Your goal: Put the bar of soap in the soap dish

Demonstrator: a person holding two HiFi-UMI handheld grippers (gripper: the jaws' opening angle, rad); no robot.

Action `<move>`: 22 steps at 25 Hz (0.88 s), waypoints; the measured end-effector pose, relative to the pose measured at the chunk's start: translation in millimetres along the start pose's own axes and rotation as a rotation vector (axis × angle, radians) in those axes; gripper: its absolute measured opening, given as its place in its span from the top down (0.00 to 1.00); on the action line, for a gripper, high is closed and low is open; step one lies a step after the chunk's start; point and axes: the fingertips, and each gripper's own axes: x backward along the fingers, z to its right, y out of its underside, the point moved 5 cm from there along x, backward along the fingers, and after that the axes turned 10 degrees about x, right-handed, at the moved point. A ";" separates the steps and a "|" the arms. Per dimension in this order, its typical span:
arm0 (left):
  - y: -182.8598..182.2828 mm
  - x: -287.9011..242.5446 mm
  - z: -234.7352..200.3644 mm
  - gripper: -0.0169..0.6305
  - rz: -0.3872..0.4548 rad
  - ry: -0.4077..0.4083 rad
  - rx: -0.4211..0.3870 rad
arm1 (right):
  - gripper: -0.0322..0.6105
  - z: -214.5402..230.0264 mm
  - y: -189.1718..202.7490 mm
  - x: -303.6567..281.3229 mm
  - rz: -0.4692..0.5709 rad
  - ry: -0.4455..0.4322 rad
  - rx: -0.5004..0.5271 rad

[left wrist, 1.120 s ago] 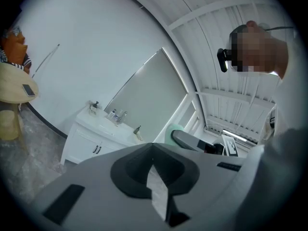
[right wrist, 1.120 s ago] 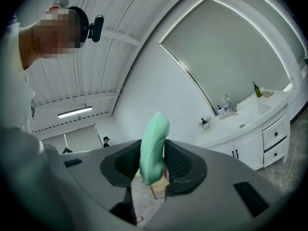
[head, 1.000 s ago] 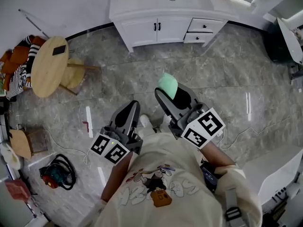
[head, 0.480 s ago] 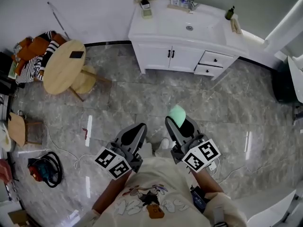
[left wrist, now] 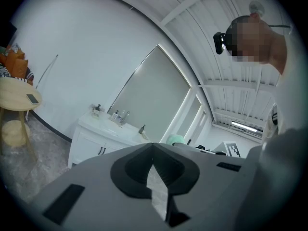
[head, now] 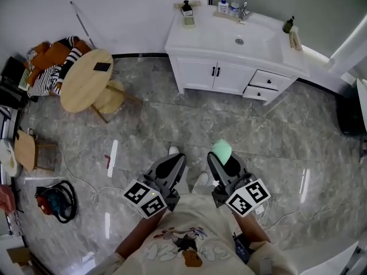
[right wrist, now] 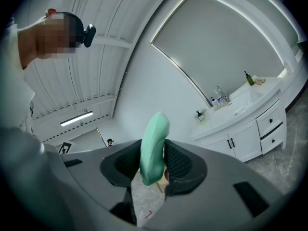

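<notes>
The pale green bar of soap stands on edge between the fingers of my right gripper, held close to my body above the marble floor. In the right gripper view the soap is pinched upright and rises above the jaws. My left gripper hangs beside it, shut and empty; its jaws meet with nothing between them. A small soap dish sits on the left corner of the white vanity, far ahead, next to a dark bottle.
A sink with a tap and bottles tops the vanity. A round wooden table with a phone, a stool and a pile of clothes stand at the left. A power tool with coiled cable lies on the floor at lower left.
The view has shifted, so the whole vanity now shows and both grippers sit lower in the picture. The right gripper still holds the soap; the left stays shut.
</notes>
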 end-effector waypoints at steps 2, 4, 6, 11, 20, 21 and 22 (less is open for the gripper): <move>-5.4 -5.1 -3.2 0.96 0.015 0.008 -0.009 | 0.73 5.5 1.5 -7.3 -0.013 0.017 -0.007; -6.8 -8.5 -10.2 0.96 0.010 0.022 -0.004 | 0.73 8.2 4.1 -14.2 -0.029 0.029 -0.004; -8.2 -12.9 -23.7 0.96 -0.004 0.025 0.019 | 0.73 11.2 4.2 -24.1 -0.041 0.043 0.001; -38.7 -32.5 -61.3 0.96 -0.007 0.039 0.051 | 0.73 19.1 -7.5 -71.8 -0.057 0.061 0.010; -140.7 -50.1 -149.5 0.96 0.057 0.019 0.043 | 0.73 26.4 -29.3 -210.0 -0.101 0.030 0.029; -150.5 -51.9 -159.1 0.96 0.058 0.019 0.046 | 0.73 26.5 -31.9 -224.5 -0.106 0.031 0.033; -159.6 -53.6 -167.3 0.96 0.059 0.021 0.049 | 0.73 25.6 -34.4 -237.6 -0.109 0.029 0.038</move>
